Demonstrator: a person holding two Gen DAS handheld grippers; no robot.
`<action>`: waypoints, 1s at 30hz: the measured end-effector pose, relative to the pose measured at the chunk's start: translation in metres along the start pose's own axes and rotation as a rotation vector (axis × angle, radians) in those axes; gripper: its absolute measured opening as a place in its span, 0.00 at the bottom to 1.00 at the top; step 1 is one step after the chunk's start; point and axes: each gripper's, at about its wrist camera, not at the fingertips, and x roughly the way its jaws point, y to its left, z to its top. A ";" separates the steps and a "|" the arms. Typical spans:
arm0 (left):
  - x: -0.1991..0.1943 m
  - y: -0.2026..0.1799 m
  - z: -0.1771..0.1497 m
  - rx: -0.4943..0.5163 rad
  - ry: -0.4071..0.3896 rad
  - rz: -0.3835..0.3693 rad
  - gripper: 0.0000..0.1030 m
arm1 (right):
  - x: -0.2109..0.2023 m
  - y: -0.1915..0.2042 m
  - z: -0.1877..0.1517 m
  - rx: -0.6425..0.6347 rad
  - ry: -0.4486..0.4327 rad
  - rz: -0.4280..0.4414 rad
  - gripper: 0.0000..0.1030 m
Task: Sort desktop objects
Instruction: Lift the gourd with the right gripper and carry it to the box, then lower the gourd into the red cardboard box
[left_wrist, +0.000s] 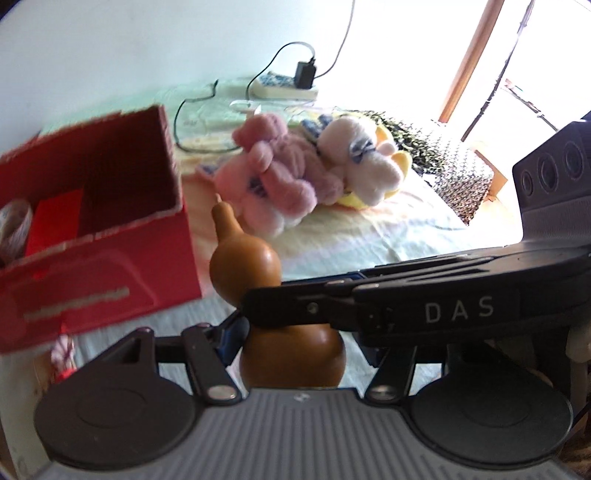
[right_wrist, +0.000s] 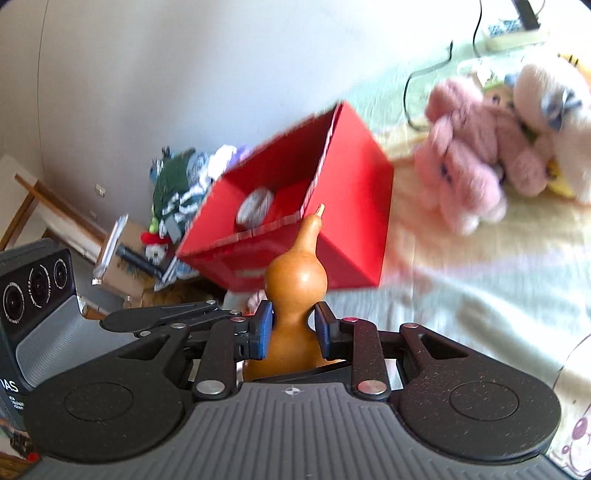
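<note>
- Nearest our lenses sits the gourd (right_wrist: 295, 291), brown and double-bulbed, stem up and tilted slightly, held above the pale bedsheet (right_wrist: 480, 295).
- Our right gripper (right_wrist: 291, 330) grasps it at the waist: both blue pads (right_wrist: 264, 328) press against the narrow neck between the two bulbs.
- In the left wrist view the gourd (left_wrist: 243, 258) stands between the fingers of our left gripper (left_wrist: 291, 332), but the right gripper's black arm crosses in front, so we cannot tell whether the left one is clamped or released; only one blue pad (left_wrist: 232, 332) shows, beside the lower bulb.
- Just behind the gourd, to its left in the left wrist view, is the open red box (right_wrist: 332, 206); the stem tip overlaps its near rim in the right wrist view.
- Inside the box we see a roll of patterned tape (right_wrist: 255, 206) and a red block (left_wrist: 55, 221).
- Further back on the sheet lie a pink plush (right_wrist: 469, 155) and a white plush (right_wrist: 554, 110), touching each other.
- Beyond them, near the wall, a power strip (left_wrist: 284, 86) holds a black charger (left_wrist: 306, 74) with cables trailing over the sheet.
- Off the bed, past the box, a pile of clothes (right_wrist: 184, 184) lies on the floor.
</note>
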 end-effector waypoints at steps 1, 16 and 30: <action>-0.001 0.000 0.006 0.016 -0.008 -0.005 0.60 | -0.002 0.003 0.003 0.001 -0.019 -0.006 0.27; -0.050 0.079 0.099 0.139 -0.147 0.004 0.60 | 0.040 0.067 0.098 -0.129 -0.159 -0.001 0.27; 0.032 0.166 0.108 0.111 0.063 -0.019 0.60 | 0.149 0.056 0.120 -0.051 0.034 -0.186 0.27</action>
